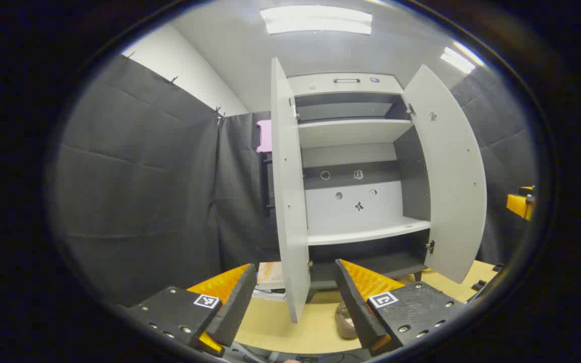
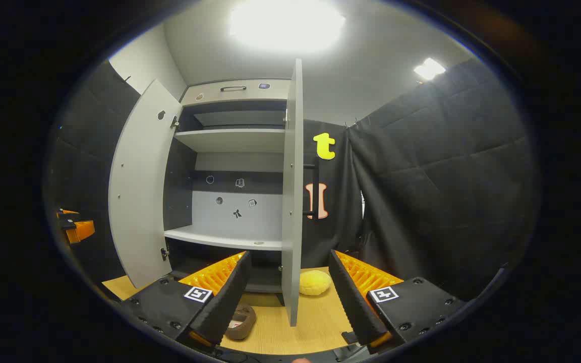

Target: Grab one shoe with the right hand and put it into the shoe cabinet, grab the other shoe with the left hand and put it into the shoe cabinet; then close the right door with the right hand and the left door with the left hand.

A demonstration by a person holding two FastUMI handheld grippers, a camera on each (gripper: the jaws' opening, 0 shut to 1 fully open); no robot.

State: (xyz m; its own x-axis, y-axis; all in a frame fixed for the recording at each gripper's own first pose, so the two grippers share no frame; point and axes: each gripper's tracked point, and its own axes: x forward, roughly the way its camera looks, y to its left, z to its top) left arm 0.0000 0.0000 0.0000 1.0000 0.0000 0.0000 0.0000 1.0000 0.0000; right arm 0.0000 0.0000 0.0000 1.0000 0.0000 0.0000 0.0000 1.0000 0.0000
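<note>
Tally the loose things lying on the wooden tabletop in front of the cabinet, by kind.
Brown shoe: 1
Round yellow fluffy thing: 1
Flat printed booklet or box with orange on it: 1
Total: 3

A brown shoe [image 1: 345, 320] lies on the surface below the shoe cabinet [image 1: 356, 166], half hidden behind one of the left gripper's fingers [image 1: 353, 297]. In the right gripper view a finger [image 2: 225, 297] covers part of it too. Small marks on the cabinet's back panel [image 1: 351, 199] are too small to tell. Beside the cabinet's left door [image 1: 288, 191], a printed item [image 1: 269, 275] is partly hidden.
</note>
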